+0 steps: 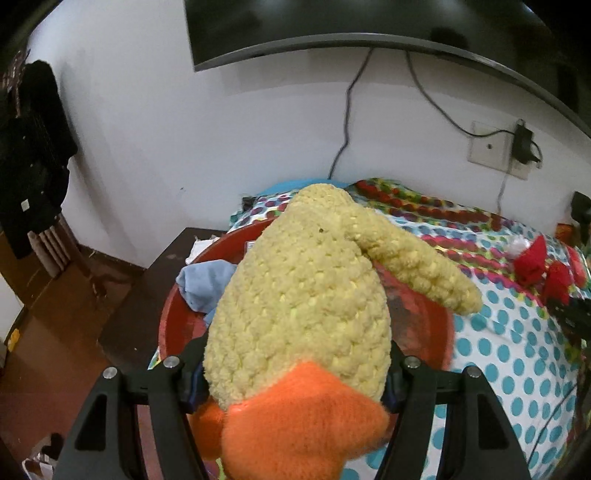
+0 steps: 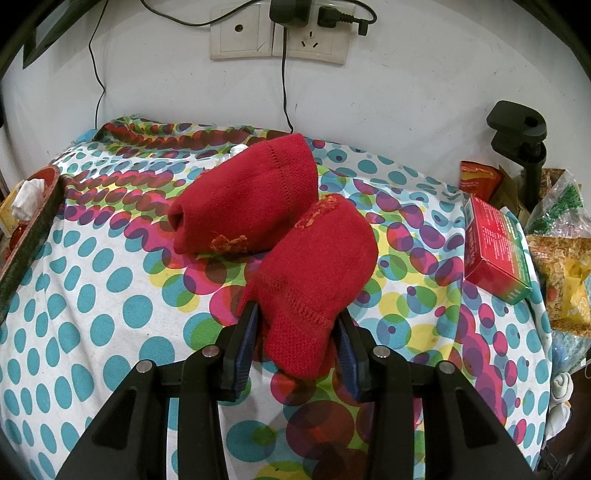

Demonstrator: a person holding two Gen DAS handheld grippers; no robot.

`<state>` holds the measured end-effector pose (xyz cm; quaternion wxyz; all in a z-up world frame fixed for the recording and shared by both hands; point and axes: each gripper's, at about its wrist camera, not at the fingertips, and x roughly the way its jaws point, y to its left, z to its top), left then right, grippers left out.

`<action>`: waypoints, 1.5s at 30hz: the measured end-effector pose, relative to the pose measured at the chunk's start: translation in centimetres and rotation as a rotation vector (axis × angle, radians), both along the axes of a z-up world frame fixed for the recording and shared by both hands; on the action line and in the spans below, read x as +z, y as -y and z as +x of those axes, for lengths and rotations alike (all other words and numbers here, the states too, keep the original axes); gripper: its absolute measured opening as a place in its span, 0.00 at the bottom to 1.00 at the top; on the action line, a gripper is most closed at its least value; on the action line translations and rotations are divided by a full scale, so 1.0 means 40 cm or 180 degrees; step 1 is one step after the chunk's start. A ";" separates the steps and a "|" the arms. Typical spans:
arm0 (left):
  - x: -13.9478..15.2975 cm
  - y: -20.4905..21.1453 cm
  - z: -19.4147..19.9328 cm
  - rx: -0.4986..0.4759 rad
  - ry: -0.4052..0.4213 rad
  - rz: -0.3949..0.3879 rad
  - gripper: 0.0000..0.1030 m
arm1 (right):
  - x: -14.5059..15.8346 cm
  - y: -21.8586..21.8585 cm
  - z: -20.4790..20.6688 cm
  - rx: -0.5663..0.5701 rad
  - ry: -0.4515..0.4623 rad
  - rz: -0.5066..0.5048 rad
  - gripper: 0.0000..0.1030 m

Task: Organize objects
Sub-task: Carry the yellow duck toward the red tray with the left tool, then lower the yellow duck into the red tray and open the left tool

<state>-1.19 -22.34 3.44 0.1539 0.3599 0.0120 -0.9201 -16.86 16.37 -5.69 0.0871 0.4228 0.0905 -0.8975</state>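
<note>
My left gripper (image 1: 295, 373) is shut on a yellow crocheted plush toy (image 1: 299, 291) with an orange part (image 1: 303, 417), held above a red basin (image 1: 177, 317). A blue cloth (image 1: 203, 280) lies in the basin. My right gripper (image 2: 297, 332) has its jaws around the cuff of the nearer red sock (image 2: 314, 273), which lies on the dotted cloth (image 2: 110, 295); whether they pinch it is unclear. A second red sock (image 2: 247, 199) lies just behind it. Both socks show small at the right of the left wrist view (image 1: 543, 266).
A red and green box (image 2: 495, 247) and snack bags (image 2: 561, 273) sit at the right edge. The basin rim (image 2: 29, 225) with a tissue is at the left. Wall sockets (image 2: 280, 37) with cables and a television (image 1: 369, 26) are behind. A dark side table (image 1: 147, 295) stands left.
</note>
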 end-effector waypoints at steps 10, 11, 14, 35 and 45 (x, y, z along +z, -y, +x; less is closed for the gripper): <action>-0.022 0.053 -0.066 0.0141 0.0078 -0.0029 0.68 | -0.001 0.000 0.000 0.0000 0.0000 0.0000 0.37; -0.027 0.054 -0.073 0.0149 0.0085 -0.0046 0.68 | -0.001 0.000 0.000 0.0000 -0.0001 0.0003 0.37; -0.044 0.057 -0.102 0.0207 0.0079 -0.0022 0.69 | -0.001 -0.001 0.000 0.0000 0.0001 -0.0005 0.37; -0.121 0.068 -0.134 0.0223 0.0317 0.0090 0.76 | 0.001 -0.001 -0.002 -0.0008 0.0005 0.0003 0.39; -0.109 0.047 -0.136 0.0011 0.0338 0.0205 0.82 | -0.001 -0.004 -0.002 -0.0010 0.0007 -0.0004 0.40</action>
